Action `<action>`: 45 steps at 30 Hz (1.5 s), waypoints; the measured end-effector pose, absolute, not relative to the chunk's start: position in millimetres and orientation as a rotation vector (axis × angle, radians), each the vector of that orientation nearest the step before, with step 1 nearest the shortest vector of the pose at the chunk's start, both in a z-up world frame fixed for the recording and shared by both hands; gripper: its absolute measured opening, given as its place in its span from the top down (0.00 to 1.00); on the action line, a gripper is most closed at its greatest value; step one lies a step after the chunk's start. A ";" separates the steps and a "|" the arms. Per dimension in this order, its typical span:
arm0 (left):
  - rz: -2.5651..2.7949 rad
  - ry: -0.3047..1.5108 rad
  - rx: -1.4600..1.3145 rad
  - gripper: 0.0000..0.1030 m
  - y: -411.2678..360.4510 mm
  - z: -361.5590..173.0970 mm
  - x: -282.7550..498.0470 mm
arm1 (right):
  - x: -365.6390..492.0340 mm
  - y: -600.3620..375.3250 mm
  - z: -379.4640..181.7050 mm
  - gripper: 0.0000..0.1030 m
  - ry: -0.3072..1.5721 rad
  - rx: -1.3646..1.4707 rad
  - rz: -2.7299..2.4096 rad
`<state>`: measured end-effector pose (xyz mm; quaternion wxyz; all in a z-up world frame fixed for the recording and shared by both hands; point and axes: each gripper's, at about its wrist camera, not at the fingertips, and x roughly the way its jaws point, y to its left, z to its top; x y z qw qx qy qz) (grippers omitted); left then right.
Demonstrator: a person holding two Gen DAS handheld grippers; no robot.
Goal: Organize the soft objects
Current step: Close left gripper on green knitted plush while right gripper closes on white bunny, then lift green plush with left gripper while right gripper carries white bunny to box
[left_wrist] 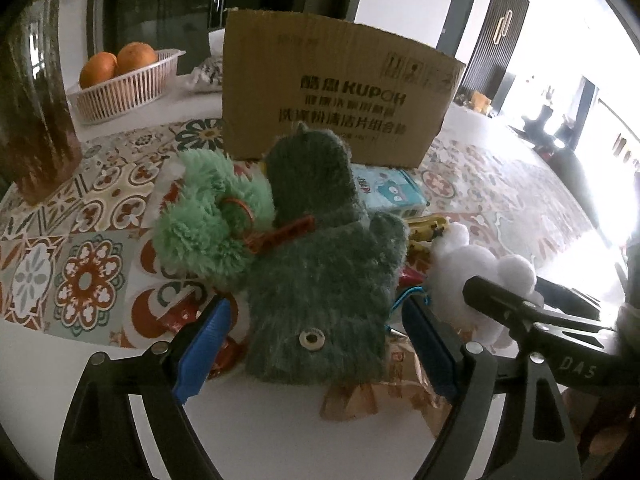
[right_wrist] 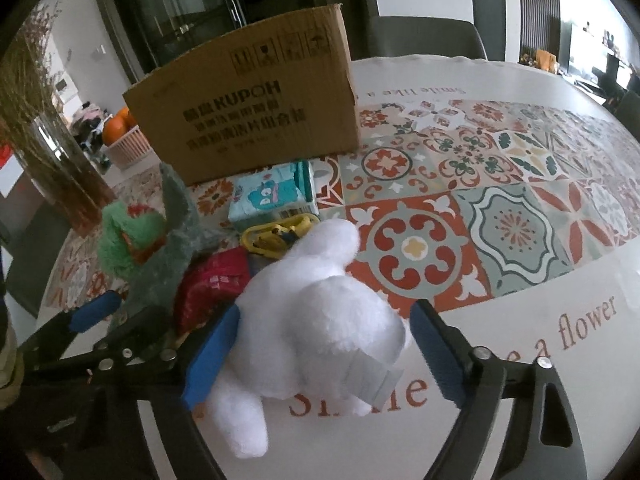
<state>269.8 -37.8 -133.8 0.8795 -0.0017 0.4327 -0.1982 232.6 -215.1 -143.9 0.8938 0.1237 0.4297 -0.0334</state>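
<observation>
Patterned tile-print tablecloth (left_wrist: 92,200) on a round table, brown cardboard box (left_wrist: 332,92) standing at the back. Left wrist view: left gripper (left_wrist: 316,344) jaws wide apart, straddling the dark green fuzzy plush mitten (left_wrist: 320,280), no contact visible. Light green fluffy plush (left_wrist: 208,216) touches the mitten's left side. White slatted basket of oranges (left_wrist: 124,84) far left. Right wrist view: right gripper (right_wrist: 320,348) also spread wide around the white plush toy (right_wrist: 320,320); left pad (right_wrist: 212,356) touching its fur, right pad clear of it. Tissue pack (right_wrist: 276,196) lies just before the box.
</observation>
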 end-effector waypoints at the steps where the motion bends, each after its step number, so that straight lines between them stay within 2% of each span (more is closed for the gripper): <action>1: -0.417 0.905 -0.008 0.16 -37.9 -135.3 271.8 | 233.5 -214.8 -143.6 0.20 0.887 0.258 -0.065; 3: -0.423 0.918 -0.019 0.24 -38.1 -138.9 274.9 | 234.5 -214.1 -143.4 0.22 0.883 0.260 -0.061; 11: -0.427 0.951 -0.013 0.42 -44.0 -148.7 276.6 | 230.7 -219.5 -145.3 0.29 0.858 0.303 -0.035; 18: -0.430 0.919 -0.013 0.72 -47.1 -140.1 266.5 | 224.8 -224.5 -146.0 0.33 0.845 0.354 -0.016; 21: -0.431 0.906 -0.027 0.77 -46.4 -136.5 262.9 | 222.1 -225.5 -145.0 0.37 0.837 0.358 -0.010; 25: -0.434 0.887 -0.033 0.78 -47.1 -131.5 258.9 | 216.7 -226.8 -136.7 0.55 0.795 0.339 -0.016; 33: -0.436 0.847 -0.038 0.79 -49.9 -121.3 250.1 | 211.6 -230.4 -134.2 0.57 0.780 0.356 -0.006; 45: -0.437 0.740 -0.035 0.80 -52.3 -92.3 235.2 | 194.0 -233.3 -98.6 0.58 0.657 0.310 -0.036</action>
